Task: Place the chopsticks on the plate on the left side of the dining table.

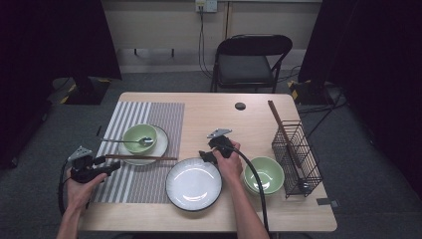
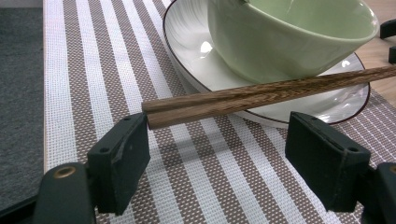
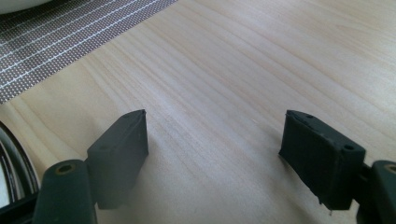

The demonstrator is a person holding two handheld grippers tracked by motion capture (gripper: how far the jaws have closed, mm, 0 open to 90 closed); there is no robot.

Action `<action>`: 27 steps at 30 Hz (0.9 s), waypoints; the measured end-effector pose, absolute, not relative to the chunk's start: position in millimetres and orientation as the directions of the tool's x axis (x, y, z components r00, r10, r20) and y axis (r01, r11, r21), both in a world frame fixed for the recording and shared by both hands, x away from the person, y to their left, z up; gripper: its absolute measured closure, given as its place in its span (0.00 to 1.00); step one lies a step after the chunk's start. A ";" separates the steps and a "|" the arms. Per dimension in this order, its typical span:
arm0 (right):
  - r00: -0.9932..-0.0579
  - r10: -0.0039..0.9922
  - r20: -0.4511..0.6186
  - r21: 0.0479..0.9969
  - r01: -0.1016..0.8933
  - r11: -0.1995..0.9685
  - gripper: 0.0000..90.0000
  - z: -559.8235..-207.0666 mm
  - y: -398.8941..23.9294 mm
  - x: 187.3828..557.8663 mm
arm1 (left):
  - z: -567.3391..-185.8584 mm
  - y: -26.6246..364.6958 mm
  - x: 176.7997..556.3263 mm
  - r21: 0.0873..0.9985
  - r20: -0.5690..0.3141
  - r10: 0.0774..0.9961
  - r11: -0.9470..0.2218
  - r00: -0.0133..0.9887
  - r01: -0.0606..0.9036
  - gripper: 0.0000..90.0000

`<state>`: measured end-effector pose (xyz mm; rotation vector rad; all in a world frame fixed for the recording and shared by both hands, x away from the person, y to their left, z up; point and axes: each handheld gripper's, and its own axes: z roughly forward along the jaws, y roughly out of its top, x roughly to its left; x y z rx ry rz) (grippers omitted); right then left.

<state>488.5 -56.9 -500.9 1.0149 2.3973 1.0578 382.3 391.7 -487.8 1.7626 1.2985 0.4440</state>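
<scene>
now the left gripper (image 2: 217, 154) has its fingers apart around the chopsticks (image 2: 261, 95) on the placemat (image 2: 93, 70). right gripper (image 3: 215, 154) fingers apart over bare surface (image 3: 243, 60).

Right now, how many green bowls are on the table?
2. One green bowl sits on a white plate on the striped placemat, with a spoon across it. The other bowl sits right of the empty white plate, beside the wire basket.

Recording studio, black curtains (image 1: 54, 35), folding chair (image 1: 251, 59)
</scene>
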 end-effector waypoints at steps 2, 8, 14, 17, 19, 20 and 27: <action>-0.692 0.722 -0.013 0.742 0.477 0.470 0.25 -500.9 -56.9 488.4 | -487.8 391.8 382.3 0.808 -0.205 0.898 -0.069 0.390 0.585 0.24; -0.692 0.722 -0.013 0.742 0.477 0.470 0.25 -500.9 -56.9 488.5 | -487.6 392.5 382.3 0.809 -0.199 0.901 -0.071 0.386 0.583 0.24; -0.692 0.722 -0.013 0.742 0.477 0.470 0.25 -500.9 -56.9 488.4 | -485.0 395.2 379.7 0.815 -0.196 0.906 -0.062 0.375 0.576 0.24; -0.692 0.722 -0.013 0.742 0.477 0.470 0.25 -500.9 -56.9 488.4 | -479.5 396.7 375.1 0.820 -0.186 0.913 -0.060 0.363 0.569 0.26; -0.692 0.722 -0.013 0.742 0.477 0.470 0.25 -500.9 -56.9 488.5 | -474.9 396.9 371.2 0.828 -0.183 0.915 -0.054 0.359 0.558 0.26; -0.692 0.722 -0.013 0.742 0.477 0.471 0.25 -500.9 -56.9 488.5 | -472.6 395.9 368.9 0.832 -0.185 0.917 -0.046 0.353 0.553 0.28; -0.692 0.722 -0.013 0.742 0.477 0.471 0.25 -500.9 -56.9 488.4 | -459.2 385.6 351.2 0.837 -0.151 0.914 -0.085 0.377 0.540 0.33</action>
